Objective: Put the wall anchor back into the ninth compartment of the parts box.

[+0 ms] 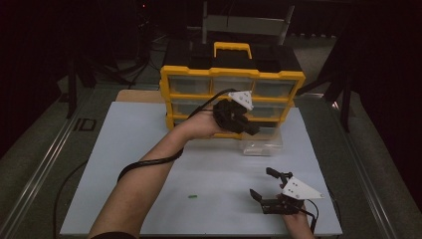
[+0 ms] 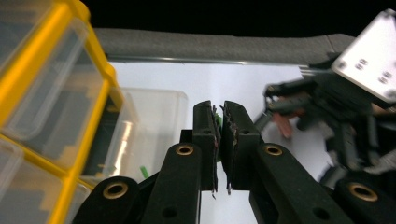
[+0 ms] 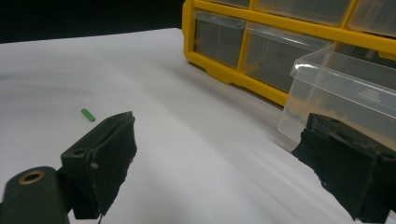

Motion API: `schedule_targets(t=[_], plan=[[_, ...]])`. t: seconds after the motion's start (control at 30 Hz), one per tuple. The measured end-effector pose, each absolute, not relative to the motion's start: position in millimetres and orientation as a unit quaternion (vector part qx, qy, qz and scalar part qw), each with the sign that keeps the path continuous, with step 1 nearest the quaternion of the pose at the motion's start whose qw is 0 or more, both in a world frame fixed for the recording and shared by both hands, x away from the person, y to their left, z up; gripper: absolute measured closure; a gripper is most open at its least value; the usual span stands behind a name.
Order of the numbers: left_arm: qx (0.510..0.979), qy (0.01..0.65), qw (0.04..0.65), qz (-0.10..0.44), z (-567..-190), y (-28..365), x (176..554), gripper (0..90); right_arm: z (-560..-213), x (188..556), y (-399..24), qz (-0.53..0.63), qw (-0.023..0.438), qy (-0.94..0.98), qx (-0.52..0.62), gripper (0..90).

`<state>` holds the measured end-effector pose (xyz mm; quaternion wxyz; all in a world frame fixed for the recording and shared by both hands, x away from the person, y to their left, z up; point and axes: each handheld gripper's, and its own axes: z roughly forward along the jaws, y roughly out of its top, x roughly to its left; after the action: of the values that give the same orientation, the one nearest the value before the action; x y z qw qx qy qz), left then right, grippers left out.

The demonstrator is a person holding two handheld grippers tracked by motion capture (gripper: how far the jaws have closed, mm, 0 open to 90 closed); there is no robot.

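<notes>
Yellow-framed organizer (image 1: 232,74) with clear plastic drawers stands at the far edge of the white tabletop (image 1: 149,149); one clear drawer (image 1: 262,144) is pulled out. Left tongs (image 2: 219,140) clamp a small green piece (image 2: 217,119) above that drawer. Right tongs (image 1: 263,185) gape apart. Right gripper view shows a loose green cylinder (image 3: 87,115).

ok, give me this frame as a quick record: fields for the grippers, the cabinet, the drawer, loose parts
left gripper: jaws nearly shut on a small green piece, held over the pulled-out drawer
right gripper: open, low over the white board, holding nothing
cabinet: yellow parts organizer with clear drawers, black top, yellow handle, at the board's far edge
drawer: clear plastic drawer pulled out from the bottom row, right side
loose parts: one green piece on the white board, near the front
</notes>
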<state>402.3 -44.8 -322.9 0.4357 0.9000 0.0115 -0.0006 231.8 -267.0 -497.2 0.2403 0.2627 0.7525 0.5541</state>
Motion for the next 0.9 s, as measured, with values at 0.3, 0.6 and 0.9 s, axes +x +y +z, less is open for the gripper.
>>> schedule_targets(t=[0.3, 0.6, 0.9], plan=[[0.889, 0.048, 0.455, 0.016, -327.8, -61.5, 416.6, 84.8, -497.0, 231.8, -267.9, 0.556, 0.241, 0.751, 0.264, 10.2], [0.896, 0.072, 0.437, 0.017, -344.0, -81.9, 426.4, 84.7, -496.2, 231.3, -268.5, 0.557, 0.24, 0.75, 0.264, 10.2], [0.904, 0.106, 0.413, 0.021, -363.3, -96.4, 436.1, 84.0, -495.9, 231.4, -268.7, 0.558, 0.239, 0.75, 0.263, 10.2]])
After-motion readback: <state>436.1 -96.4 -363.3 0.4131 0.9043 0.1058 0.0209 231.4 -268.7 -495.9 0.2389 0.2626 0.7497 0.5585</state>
